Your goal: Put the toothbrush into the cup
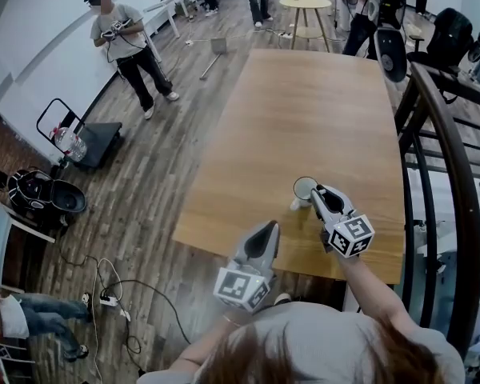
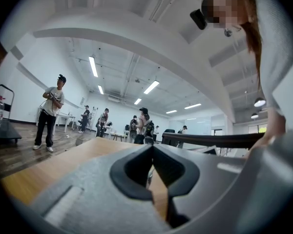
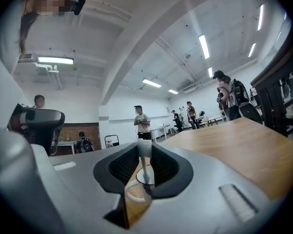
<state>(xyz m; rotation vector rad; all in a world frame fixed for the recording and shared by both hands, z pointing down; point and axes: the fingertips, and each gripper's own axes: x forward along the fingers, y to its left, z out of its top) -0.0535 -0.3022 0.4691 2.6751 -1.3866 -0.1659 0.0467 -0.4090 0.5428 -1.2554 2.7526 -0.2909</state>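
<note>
One cup (image 1: 304, 189) — one toothbrush (image 3: 144, 150) — two hand-held grippers (image 1: 270, 227) (image 1: 317, 190).

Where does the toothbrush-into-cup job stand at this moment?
Done: the slim white toothbrush has been picked up and is clamped upright in the right gripper.
In hand: its lower end lines up with the mouth of the white handled cup on the wooden table.
Left: lowering it in and letting go.
The left gripper is shut, empty and idle.
</note>
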